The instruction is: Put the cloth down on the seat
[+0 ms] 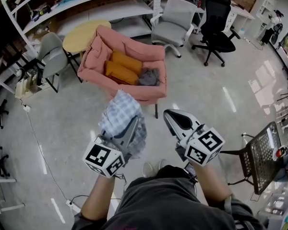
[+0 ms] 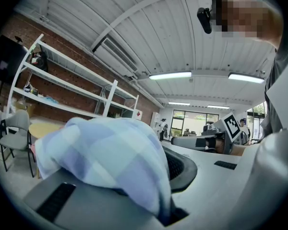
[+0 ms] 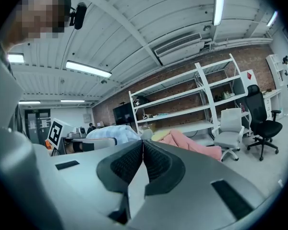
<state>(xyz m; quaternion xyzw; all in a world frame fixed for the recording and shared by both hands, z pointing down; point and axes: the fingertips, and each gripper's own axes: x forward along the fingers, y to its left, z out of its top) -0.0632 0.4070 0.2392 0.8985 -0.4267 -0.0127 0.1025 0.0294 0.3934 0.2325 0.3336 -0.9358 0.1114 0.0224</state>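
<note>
One cloth [image 1: 118, 110] in left gripper [image 1: 133, 122]; one seat [image 1: 134, 46], two cushions [image 1: 126, 61].

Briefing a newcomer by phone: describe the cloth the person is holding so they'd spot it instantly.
Start at the pink armchair mid-floor. Nearer the camera, the person's left tool is shut on a cloth draped over its jaws. It is blue-and-white checked, unlike the plain grey cloth on the armchair's seat.

left gripper [image 1: 133, 123] clamped, right gripper [image 1: 169, 115] closed
</note>
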